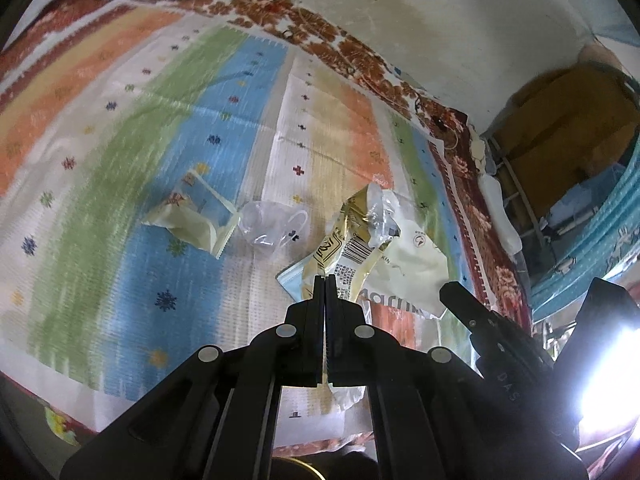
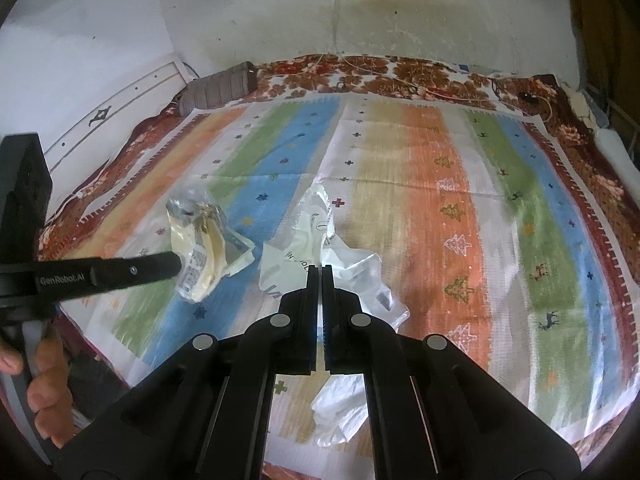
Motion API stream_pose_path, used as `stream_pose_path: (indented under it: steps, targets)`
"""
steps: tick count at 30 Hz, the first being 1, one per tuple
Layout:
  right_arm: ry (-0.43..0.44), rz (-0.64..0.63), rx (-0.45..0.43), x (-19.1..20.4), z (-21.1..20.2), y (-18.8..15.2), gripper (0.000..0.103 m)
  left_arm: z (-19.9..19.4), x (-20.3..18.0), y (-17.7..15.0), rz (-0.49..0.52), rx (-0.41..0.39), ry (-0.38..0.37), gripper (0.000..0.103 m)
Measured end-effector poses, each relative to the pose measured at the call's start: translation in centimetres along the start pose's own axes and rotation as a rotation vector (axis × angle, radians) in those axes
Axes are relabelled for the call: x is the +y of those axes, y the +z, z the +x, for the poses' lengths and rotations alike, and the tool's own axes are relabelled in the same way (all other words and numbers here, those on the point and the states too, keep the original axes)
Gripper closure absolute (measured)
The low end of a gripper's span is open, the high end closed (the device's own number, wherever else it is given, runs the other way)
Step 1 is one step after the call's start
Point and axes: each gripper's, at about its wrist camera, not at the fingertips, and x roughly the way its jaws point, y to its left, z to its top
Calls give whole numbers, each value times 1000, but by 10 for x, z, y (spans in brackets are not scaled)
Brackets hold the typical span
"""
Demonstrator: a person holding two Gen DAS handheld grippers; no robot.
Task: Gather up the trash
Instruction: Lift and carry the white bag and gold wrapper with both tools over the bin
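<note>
Two tools: both clamped on trash above striped bed cover (image 2: 400, 208).
Left tool (image 1: 325, 278): pinching crumpled gold foil wrapper (image 1: 352, 236).
Right tool (image 2: 319, 268): gripping crumpled white plastic bag (image 2: 352, 268).
Left behind: pale yellow torn wrapper (image 1: 192, 216) beside clear plastic cup (image 1: 268, 226).

Left hand-held gripper (image 1: 325, 278) fingers pressed together; right hand-held gripper (image 2: 320, 268) likewise clamped.

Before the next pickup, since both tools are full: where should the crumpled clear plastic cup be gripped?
Judging by shape, pinch the clear plastic cup by its raised curled rim on the right, coming down from above; the flattened body lies low on the striped mat and offers little edge.
</note>
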Motion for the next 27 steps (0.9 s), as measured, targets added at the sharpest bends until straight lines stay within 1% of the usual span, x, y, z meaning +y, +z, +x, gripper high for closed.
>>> stream_pose_path:
  steps: [5, 8, 12, 17, 27]
  targets:
    - [9, -1, -8, 6, -14, -4, 102, -10, -1, -2, 13, -4, -3, 103]
    - [16, -5, -23, 11, -24, -6, 102, -18, -1, -5, 28, -15, 1, 103]
    - [16, -10, -31, 17, -33, -8, 102, -30, -1, -10, 23, -40, -8, 103]
    - [31, -35, -50, 30, -45, -11, 102, -44, -4, -17, 67, -62, 19, 103]
    - [51, -57, -75, 53, -69, -20, 102, -73, -6, -35, 97, -92, 6, 103]
